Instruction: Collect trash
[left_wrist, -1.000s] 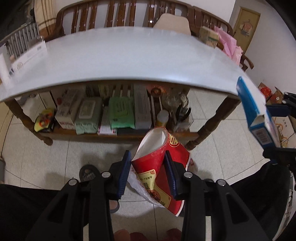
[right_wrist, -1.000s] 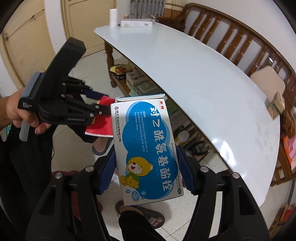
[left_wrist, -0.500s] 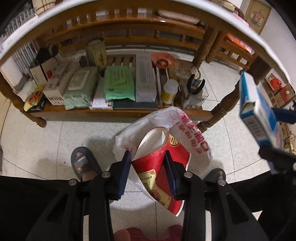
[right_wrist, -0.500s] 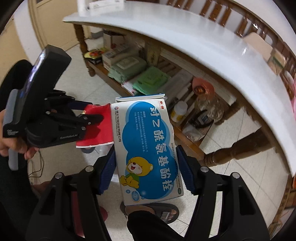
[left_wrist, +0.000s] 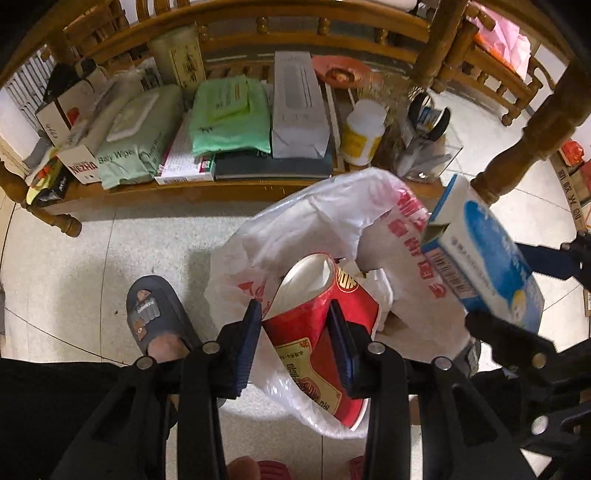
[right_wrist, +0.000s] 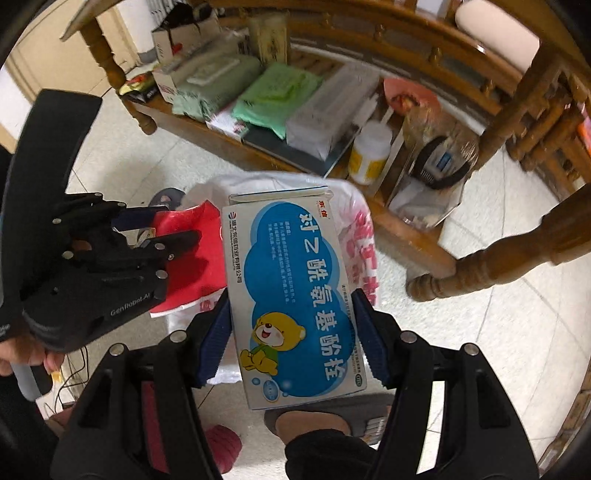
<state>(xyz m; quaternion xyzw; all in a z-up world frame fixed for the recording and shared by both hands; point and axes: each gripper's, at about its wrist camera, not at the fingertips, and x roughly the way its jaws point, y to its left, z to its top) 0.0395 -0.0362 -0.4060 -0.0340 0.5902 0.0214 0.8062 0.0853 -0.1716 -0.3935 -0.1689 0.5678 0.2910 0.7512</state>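
My left gripper (left_wrist: 295, 332) is shut on a squashed red paper cup (left_wrist: 317, 325) with a white inside, held over a white plastic bag (left_wrist: 314, 221) with red print that lies open on the floor. The cup's lower part sits against the bag's edge. My right gripper (right_wrist: 295, 325) is shut on a blue and white medicine box (right_wrist: 291, 291) with a yellow bear, held above the same bag (right_wrist: 362, 243). In the left wrist view the box (left_wrist: 484, 254) hangs at the right, over the bag. The left gripper (right_wrist: 122, 254) with the red cup (right_wrist: 192, 254) shows left in the right wrist view.
A wooden table's lower shelf (left_wrist: 184, 184) holds wipes packs, boxes, a yellow bottle (left_wrist: 360, 134) and a clear holder. A turned table leg (right_wrist: 498, 266) stands right of the bag. The person's sandalled feet (left_wrist: 155, 317) rest on the tiled floor beside the bag.
Both grippers have come down from table-top height toward the floor. The white bag has come into view beneath the cup and box. Both grips are unchanged.
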